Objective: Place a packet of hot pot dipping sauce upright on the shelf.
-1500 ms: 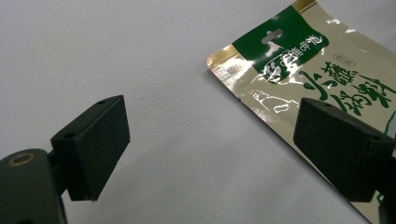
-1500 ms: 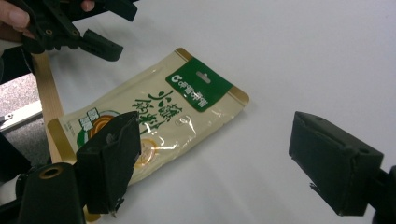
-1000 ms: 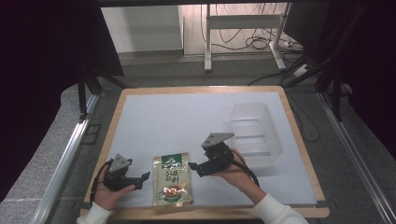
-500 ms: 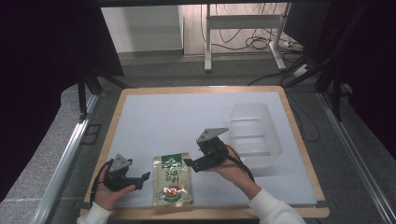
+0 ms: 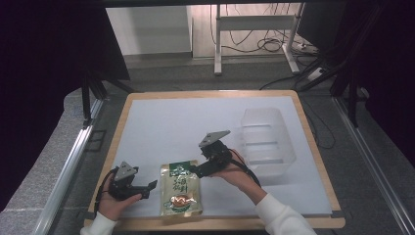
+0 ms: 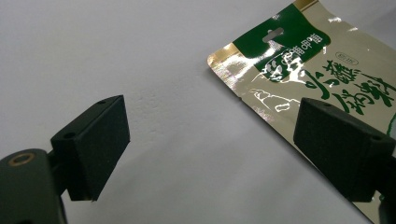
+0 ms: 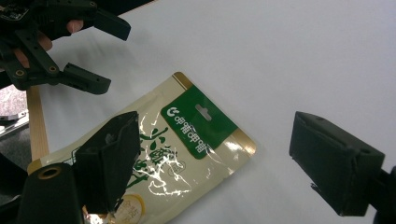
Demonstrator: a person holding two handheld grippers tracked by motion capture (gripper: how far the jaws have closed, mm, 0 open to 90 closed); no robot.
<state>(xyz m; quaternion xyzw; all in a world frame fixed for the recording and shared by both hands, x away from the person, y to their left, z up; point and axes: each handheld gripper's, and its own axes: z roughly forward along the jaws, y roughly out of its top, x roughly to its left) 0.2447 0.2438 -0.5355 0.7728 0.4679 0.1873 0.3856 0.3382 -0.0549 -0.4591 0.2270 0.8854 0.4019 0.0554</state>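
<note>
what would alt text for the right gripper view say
The right hand-held gripper hangs open above a green and gold foil snack pouch lying flat on a white table. At top left, the left hand-held gripper is also open beside the pouch.

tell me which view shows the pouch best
The high view: the whole pouch lies flat and uncovered on the table. The right gripper view shows its top, with one jaw across part of it. The left gripper view catches one top corner.
</note>
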